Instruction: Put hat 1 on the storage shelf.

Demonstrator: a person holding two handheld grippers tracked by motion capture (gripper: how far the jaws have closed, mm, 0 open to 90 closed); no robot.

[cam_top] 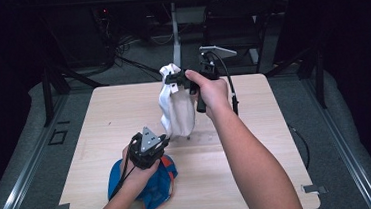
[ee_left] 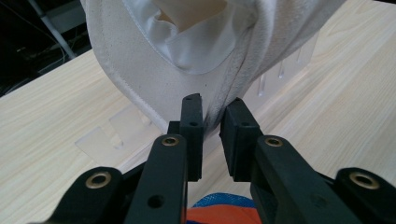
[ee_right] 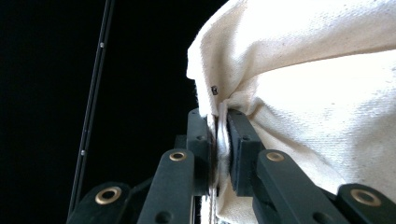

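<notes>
White cloth bag (ee_left: 187,60) cut off by the top edge in the left gripper view, its contents concealed, blue and orange item (cam_top: 152,187) partly covered by the left hand (cam_top: 139,176), clear plastic piece (ee_left: 116,133) partly hidden behind the bag

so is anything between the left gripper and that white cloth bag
Nothing visible does. In the left gripper view the left gripper has its jaws around the lower edge of the white cloth bag, which the right gripper holds up by its top. The blue and orange cloth lies under the left hand.
</notes>
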